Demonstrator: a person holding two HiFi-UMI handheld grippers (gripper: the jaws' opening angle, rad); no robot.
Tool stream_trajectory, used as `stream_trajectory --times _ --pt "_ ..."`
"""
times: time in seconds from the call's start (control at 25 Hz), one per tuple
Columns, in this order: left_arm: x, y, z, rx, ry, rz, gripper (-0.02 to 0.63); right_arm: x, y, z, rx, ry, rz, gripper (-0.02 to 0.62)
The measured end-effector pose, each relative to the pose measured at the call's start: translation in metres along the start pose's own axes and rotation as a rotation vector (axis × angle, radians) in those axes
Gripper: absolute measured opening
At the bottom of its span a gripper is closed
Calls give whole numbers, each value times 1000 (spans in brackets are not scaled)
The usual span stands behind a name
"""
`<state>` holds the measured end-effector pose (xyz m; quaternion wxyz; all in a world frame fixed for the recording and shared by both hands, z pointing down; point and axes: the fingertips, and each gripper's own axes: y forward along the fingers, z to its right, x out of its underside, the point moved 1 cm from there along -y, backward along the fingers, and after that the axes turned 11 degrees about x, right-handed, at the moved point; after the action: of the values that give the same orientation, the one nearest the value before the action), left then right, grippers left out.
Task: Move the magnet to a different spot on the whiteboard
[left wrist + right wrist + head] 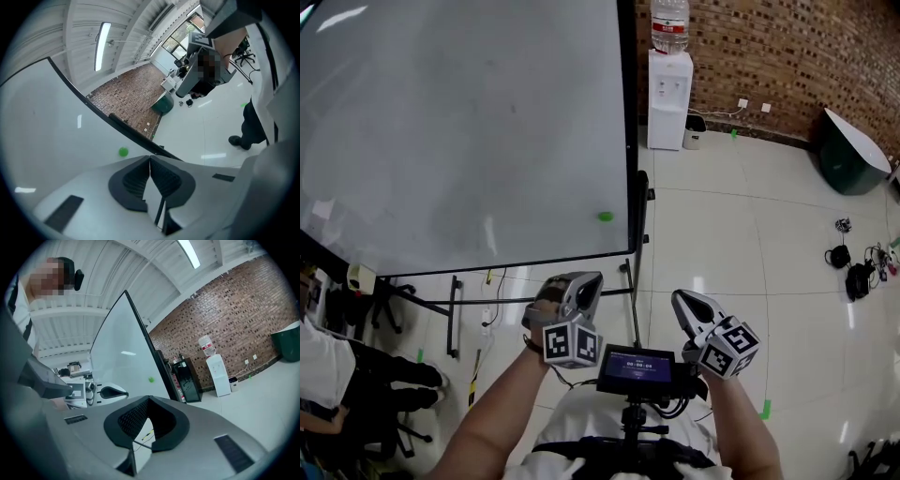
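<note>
A small green magnet point(606, 217) sticks to the whiteboard point(459, 122) near its lower right corner. The left gripper view shows the magnet point(123, 152) just above and left of the jaw tips, some way off; in the right gripper view the magnet point(151, 379) is a far green dot on the board. My left gripper point(591, 281) is held low, below the board's bottom edge, shut with nothing in it. My right gripper point(682, 302) hangs beside it to the right, also shut and empty. Both jaw pairs meet at their tips.
The whiteboard stands on a black wheeled frame point(636, 253). A water dispenser point(668, 98) stands against the brick wall at the back. A dark green bin point(848, 150) and cables point(853, 272) lie on the tiled floor at right. A seated person point(337, 375) is at lower left.
</note>
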<state>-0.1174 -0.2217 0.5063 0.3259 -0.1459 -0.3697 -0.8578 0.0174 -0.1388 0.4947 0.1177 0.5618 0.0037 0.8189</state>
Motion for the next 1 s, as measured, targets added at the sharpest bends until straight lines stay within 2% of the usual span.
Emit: stream_trajectory --times 0.32,0.64,1.0 --pt "-5 15 -33 -125 -2 -39 23 -16 28 8 -92 -11 -20 11" --pt "-13 37 -42 -195 19 -107 23 -24 46 28 -174 5 -79 11" --pt "-17 64 -55 -263 0 -201 32 -42 62 56 -253 -65 -106 11"
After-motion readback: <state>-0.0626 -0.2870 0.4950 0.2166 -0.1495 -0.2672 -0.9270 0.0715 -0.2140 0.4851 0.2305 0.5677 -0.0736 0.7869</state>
